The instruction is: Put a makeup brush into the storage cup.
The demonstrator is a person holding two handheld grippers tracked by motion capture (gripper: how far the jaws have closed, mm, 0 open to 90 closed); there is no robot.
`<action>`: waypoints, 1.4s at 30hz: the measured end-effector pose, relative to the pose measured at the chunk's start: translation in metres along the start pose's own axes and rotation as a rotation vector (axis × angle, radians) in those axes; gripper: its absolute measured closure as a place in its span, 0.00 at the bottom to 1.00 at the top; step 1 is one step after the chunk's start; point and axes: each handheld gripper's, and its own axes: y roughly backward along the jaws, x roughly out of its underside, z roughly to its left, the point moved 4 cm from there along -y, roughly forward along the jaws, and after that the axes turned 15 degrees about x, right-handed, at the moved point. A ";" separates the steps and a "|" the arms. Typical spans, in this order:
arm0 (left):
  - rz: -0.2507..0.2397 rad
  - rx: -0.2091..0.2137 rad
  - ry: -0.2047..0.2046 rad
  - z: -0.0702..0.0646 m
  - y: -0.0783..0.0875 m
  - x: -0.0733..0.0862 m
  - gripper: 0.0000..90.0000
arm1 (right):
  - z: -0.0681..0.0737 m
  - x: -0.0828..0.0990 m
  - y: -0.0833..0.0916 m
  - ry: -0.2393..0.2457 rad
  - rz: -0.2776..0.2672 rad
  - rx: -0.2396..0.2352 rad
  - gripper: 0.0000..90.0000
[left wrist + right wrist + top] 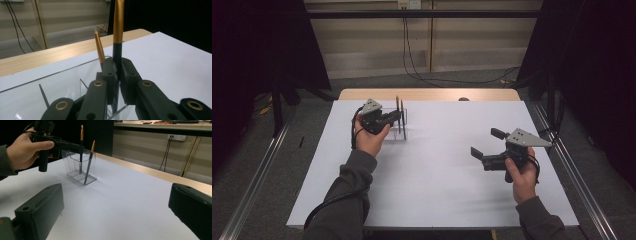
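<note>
At upper left, an upright pen (pixel 118 27) in the clear holder (pixel 400 125) is pinched by the left gripper (pixel 119 72), probably for lifting; the right gripper (pixel 486 142) is held wide open at lower right.

- A wooden table (pixel 427 94) carries a white sheet (pixel 437 170) that covers nearly all of its top, leaving a bare wood strip along the far edge.
- A clear plastic holder (pixel 79 167) stands directly on the sheet, toward the far left.
</note>
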 end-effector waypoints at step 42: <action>0.027 -0.007 -0.013 0.000 -0.003 0.010 0.82 | 0.001 0.001 0.000 0.006 0.005 -0.005 0.00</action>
